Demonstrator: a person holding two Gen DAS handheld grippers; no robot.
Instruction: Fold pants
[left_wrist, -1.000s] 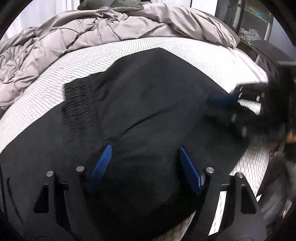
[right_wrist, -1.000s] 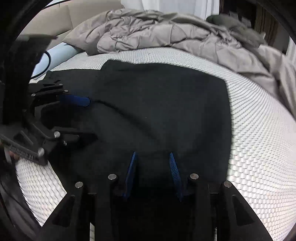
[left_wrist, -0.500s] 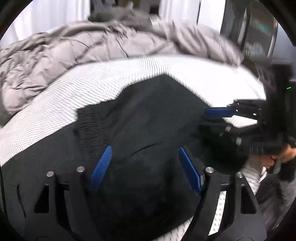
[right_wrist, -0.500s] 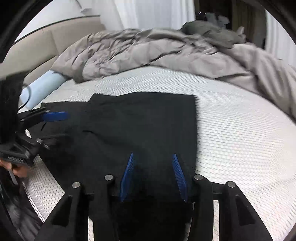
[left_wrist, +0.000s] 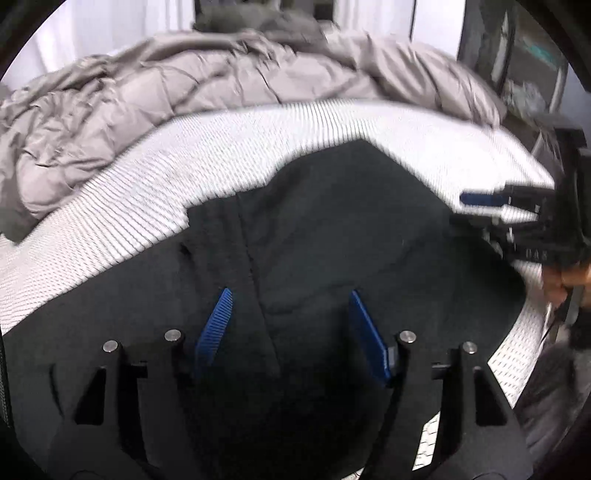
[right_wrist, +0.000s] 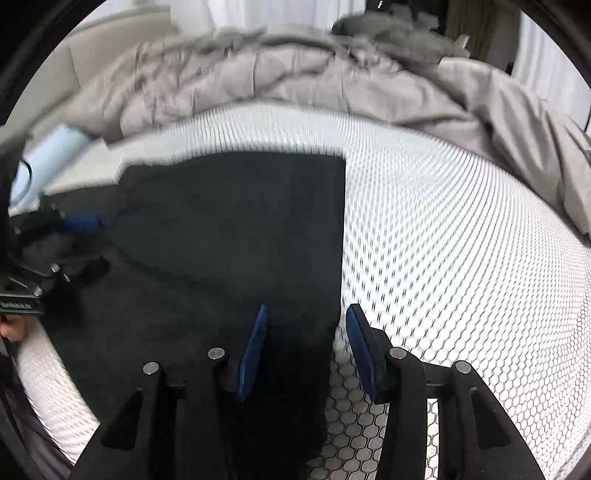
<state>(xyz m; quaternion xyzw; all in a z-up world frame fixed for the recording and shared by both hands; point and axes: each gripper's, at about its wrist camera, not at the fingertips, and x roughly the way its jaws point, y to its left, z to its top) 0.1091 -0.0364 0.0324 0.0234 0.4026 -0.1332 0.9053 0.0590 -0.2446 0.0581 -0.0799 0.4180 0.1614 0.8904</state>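
The duvet (left_wrist: 177, 110), grey and rumpled, is heaped along the far side of the bed (left_wrist: 110, 206), whose white honeycomb cover lies bare in front of it. The pants (left_wrist: 332, 229), black, lie flat on that cover at the near side, folded into a broad dark block with a seam running down the middle.

The left gripper (left_wrist: 291, 328) hangs over the pants with its blue pads well apart. Its jaws have just been closing a little, yet they stand wide, with dark cloth seen between them; whether the pads touch the cloth I cannot tell, and nothing looks pinched or lifted.

In the right wrist view the pants (right_wrist: 221, 229) fill the left half, their right edge straight against the white bed (right_wrist: 461, 258). The right gripper (right_wrist: 306, 343) straddles that edge: its left pad is over black cloth, its right pad over the bare cover. Its jaws stand partly open, having opened somewhat, and grip nothing that shows. The duvet (right_wrist: 332, 81) lies beyond.
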